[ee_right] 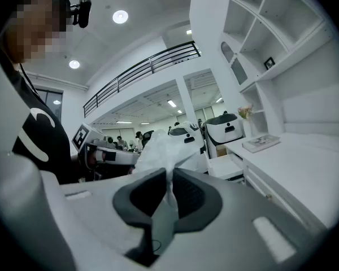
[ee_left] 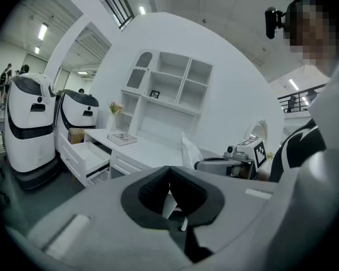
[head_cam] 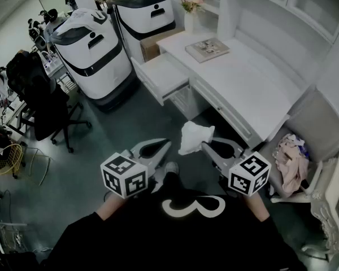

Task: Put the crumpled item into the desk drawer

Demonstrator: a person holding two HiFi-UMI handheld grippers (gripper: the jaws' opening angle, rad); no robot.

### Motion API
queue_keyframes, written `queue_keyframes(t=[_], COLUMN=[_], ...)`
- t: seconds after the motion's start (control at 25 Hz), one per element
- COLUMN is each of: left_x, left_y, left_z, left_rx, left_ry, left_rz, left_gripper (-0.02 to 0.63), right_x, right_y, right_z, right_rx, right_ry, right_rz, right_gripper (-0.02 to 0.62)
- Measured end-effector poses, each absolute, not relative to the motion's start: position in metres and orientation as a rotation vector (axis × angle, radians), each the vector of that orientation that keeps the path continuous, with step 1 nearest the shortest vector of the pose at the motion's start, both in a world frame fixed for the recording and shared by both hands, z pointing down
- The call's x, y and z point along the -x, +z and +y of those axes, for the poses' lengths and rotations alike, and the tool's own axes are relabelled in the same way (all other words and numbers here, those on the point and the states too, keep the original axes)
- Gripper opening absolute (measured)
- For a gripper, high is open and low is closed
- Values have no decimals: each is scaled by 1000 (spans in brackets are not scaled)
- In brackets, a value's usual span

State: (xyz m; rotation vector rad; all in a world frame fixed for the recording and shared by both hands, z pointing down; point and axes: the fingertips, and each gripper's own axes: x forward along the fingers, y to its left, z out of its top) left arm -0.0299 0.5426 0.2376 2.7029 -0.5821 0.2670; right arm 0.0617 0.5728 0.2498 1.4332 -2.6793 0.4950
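Note:
A white crumpled item [head_cam: 193, 136] hangs in the air in front of me, pinched at its lower edge by my right gripper [head_cam: 205, 146], which is shut on it. In the right gripper view the item [ee_right: 163, 151] rises from between the closed jaws of the right gripper [ee_right: 170, 175]. My left gripper [head_cam: 167, 144] floats just left of the item, its jaws shut with nothing in them; from its own view the left gripper [ee_left: 169, 171] faces the desk. The white desk [head_cam: 254, 89] has its left drawer [head_cam: 161, 75] pulled open, and the drawer [ee_left: 89, 154] looks empty.
A book [head_cam: 207, 49] and a flower vase [head_cam: 190, 14] stand on the desk. Two large white machines [head_cam: 92, 49] stand left of the drawer. A black office chair [head_cam: 40, 103] is at far left. A chair holding clothes [head_cam: 291, 164] is at right.

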Motion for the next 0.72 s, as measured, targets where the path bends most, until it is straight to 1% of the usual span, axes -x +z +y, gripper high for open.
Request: queue_keyframes(t=[0.4,0.72], left_x=[40,36], left_y=[241,257], left_z=[514,467], left_rx=[-2699,-2669], left_ry=[210,204], left_rz=[-577,-567], left_gripper=[9,9], right_x=[-60,-64], right_y=[259,274], right_z=[542,494], right_rx=[-1478,-1473], right_ry=[536,583], right_rz=[-2634,-2615], right_gripper=[37,38])
